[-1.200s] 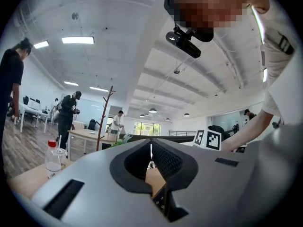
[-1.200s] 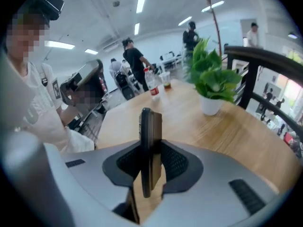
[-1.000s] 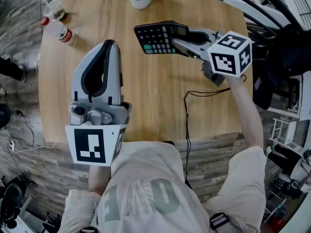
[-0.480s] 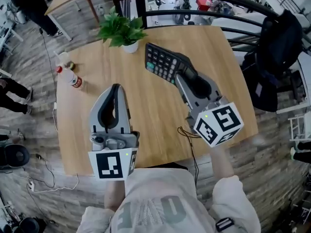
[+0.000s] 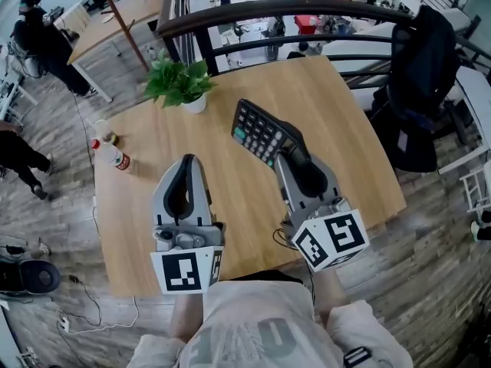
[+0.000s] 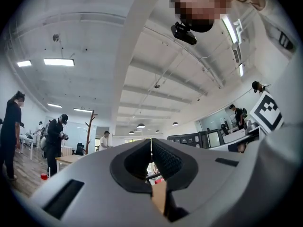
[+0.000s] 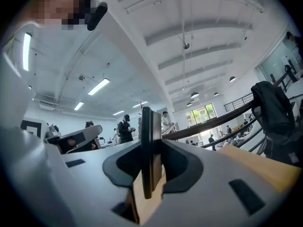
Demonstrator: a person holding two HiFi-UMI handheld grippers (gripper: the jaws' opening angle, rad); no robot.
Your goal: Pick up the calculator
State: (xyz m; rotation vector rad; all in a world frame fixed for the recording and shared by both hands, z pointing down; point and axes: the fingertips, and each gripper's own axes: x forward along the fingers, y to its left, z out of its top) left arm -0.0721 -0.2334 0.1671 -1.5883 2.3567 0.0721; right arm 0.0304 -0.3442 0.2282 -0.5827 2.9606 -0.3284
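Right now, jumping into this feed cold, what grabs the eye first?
The black calculator, clamped edge-on in the right gripper and held up over the middle of the wooden table. Next, the left gripper beside it, fingers closed on nothing. A potted plant sits at the table's far edge, a bottle near its left edge.

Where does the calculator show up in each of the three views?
Head view: calculator at centre, over the table, clamped in the right gripper.
Left gripper view: right of centre, keys visible.
Right gripper view: dead centre, edge-on between the jaws.
Shared landmark: the wooden table, low right in the right gripper view.
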